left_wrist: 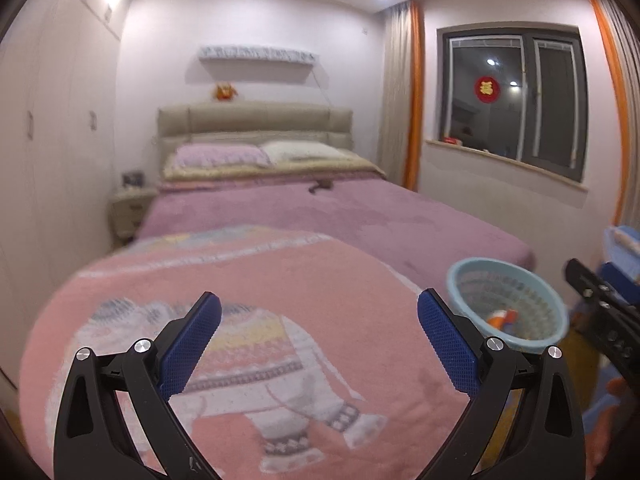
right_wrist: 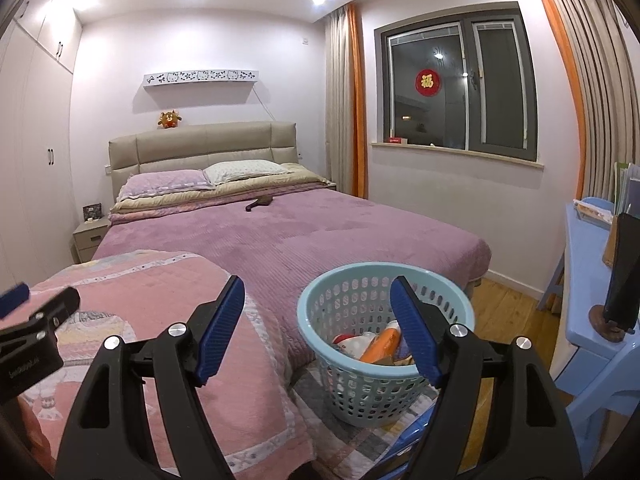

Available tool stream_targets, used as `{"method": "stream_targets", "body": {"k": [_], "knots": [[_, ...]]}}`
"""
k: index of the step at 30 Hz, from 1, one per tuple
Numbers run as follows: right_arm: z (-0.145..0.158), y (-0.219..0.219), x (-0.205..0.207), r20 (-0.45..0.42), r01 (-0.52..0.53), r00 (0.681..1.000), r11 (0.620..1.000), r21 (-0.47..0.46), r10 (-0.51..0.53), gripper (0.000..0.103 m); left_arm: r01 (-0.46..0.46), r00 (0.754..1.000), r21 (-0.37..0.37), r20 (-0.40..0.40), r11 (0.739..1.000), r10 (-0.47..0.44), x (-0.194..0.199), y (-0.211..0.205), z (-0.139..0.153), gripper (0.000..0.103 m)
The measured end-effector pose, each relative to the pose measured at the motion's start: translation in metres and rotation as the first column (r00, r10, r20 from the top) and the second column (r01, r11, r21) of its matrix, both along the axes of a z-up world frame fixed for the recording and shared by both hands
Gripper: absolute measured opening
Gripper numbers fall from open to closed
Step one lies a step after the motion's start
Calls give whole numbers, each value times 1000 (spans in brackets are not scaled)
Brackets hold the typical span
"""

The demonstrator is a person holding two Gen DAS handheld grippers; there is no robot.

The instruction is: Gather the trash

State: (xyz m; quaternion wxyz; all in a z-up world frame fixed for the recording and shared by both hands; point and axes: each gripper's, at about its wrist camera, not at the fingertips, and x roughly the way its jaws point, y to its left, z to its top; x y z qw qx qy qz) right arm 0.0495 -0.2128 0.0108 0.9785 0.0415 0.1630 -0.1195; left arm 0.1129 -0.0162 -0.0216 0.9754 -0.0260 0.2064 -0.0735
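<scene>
I am looking across a bed [right_wrist: 280,232] that is wearing a purple cover, with a pink elephant quilt [left_wrist: 248,344] lying over its near left corner. Two pillows [right_wrist: 204,178] are resting at the far end under a beige padded headboard [right_wrist: 200,146], where a small plush toy [right_wrist: 170,119] is sitting. A dark object (too small to identify) is lying on the cover [right_wrist: 258,203]. A nightstand [right_wrist: 90,238] is standing far left, beside white wardrobes [right_wrist: 36,160]. On the right, orange-edged curtains [right_wrist: 356,100] are framing a dark window [right_wrist: 456,80], and a blue desk [right_wrist: 588,280] is standing near.
</scene>
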Motion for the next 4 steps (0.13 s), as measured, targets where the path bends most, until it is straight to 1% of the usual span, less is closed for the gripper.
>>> {"method": "stream_targets", "body": {"k": [1, 4], "knots": [[1, 3, 2, -1, -9, 1000, 1000, 3, 9, 71, 2, 1000, -20, -11, 1000, -3, 0, 6, 1, 95], [6, 14, 10, 2, -36, 999, 999, 0, 36, 71, -33, 999, -4, 9, 999, 33, -2, 14, 4, 95]]}}
